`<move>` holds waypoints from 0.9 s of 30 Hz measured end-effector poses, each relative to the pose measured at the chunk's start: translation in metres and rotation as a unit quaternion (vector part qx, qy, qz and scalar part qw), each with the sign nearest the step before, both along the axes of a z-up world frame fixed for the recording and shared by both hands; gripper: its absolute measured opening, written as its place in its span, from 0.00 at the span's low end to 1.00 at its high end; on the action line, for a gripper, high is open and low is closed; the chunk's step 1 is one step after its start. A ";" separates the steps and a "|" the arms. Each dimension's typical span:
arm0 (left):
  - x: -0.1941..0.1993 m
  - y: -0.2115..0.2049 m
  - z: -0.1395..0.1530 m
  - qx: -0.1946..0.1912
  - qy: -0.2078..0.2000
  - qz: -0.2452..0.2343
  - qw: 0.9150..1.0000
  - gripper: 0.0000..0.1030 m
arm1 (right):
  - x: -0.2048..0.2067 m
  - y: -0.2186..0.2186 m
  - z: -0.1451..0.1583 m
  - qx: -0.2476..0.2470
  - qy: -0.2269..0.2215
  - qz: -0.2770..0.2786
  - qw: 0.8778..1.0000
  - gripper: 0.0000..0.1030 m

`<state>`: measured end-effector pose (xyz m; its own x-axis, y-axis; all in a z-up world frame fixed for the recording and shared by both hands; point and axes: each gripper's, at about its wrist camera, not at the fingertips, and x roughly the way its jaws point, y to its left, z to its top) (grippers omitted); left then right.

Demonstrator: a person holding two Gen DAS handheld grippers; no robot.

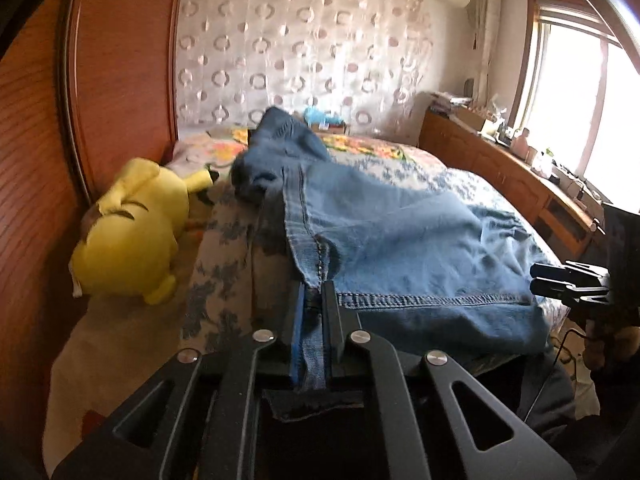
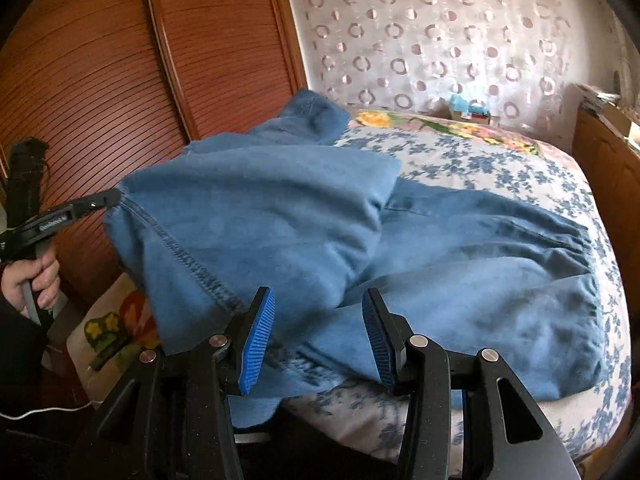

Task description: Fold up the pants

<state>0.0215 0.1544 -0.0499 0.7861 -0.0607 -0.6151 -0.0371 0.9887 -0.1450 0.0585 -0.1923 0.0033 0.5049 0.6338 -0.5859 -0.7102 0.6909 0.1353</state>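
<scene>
Blue denim pants (image 1: 400,240) lie partly folded on the bed. They also show in the right wrist view (image 2: 280,216), with one part lifted over the rest. My left gripper (image 1: 313,300) is shut on a seam at the pants' hem edge and holds it raised; it shows from the side in the right wrist view (image 2: 114,198). My right gripper (image 2: 318,336) is open, its blue pads either side of the cloth near the bed's front edge, gripping nothing. It shows at the right edge of the left wrist view (image 1: 536,278).
The bed (image 2: 500,168) has a blue flowered cover. A yellow plush toy (image 1: 132,232) lies at its left by the wooden wardrobe (image 2: 120,60). A wooden cabinet (image 1: 500,172) with clutter runs along the right under the window. A blue box (image 2: 468,108) sits at the bed's far end.
</scene>
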 end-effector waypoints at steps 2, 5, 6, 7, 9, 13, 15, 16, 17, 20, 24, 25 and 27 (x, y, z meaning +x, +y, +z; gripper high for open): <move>0.001 -0.002 -0.006 0.000 0.010 0.001 1.000 0.10 | 0.004 0.004 -0.006 -0.008 0.003 0.002 1.000 0.46; 0.005 -0.003 -0.010 -0.003 0.014 -0.002 1.000 0.26 | 0.009 0.006 -0.011 -0.016 0.009 0.000 1.000 0.46; 0.006 -0.003 -0.010 -0.005 0.013 -0.001 1.000 0.36 | 0.011 0.004 -0.012 -0.013 0.009 -0.002 1.000 0.46; 0.007 -0.003 -0.009 -0.004 0.010 0.000 1.000 0.42 | 0.013 0.002 -0.013 -0.011 0.010 -0.003 1.000 0.46; 0.008 -0.003 -0.008 -0.005 0.006 0.001 1.000 0.47 | 0.015 0.004 -0.011 -0.010 0.005 -0.008 1.000 0.46; 0.012 -0.007 -0.005 -0.003 0.001 0.001 1.000 0.47 | 0.009 -0.003 -0.006 -0.009 -0.007 -0.026 1.000 0.46; 0.014 -0.009 -0.004 -0.004 -0.003 -0.004 1.000 0.47 | 0.007 -0.014 -0.003 -0.006 -0.011 -0.039 0.999 0.46; 0.015 -0.011 -0.004 -0.004 -0.004 -0.006 1.000 0.47 | 0.007 -0.018 -0.003 -0.006 -0.013 -0.045 0.999 0.46; 0.016 -0.014 -0.003 -0.004 -0.005 -0.009 1.000 0.47 | 0.005 -0.024 -0.003 -0.006 -0.016 -0.053 0.998 0.46; 0.021 -0.023 -0.003 -0.003 -0.007 -0.023 1.000 0.64 | 0.004 -0.043 -0.002 -0.006 -0.022 -0.076 0.997 0.46; 0.029 -0.039 0.002 -0.010 -0.019 -0.041 0.999 0.79 | 0.007 -0.070 -0.002 -0.006 -0.024 -0.109 0.994 0.46; 0.033 -0.045 0.002 -0.008 -0.019 -0.046 0.999 0.79 | 0.009 -0.078 -0.003 -0.007 -0.024 -0.117 0.993 0.46; 0.038 -0.054 0.003 -0.003 -0.021 -0.053 0.998 0.79 | 0.012 -0.092 -0.004 -0.010 -0.026 -0.137 0.990 0.46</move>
<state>0.0593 0.1005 -0.0464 0.8005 -0.1484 -0.5806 0.0745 0.9860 -0.1493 0.0705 -0.2840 -0.0003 0.6859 0.4578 -0.5656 -0.5011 0.8608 0.0890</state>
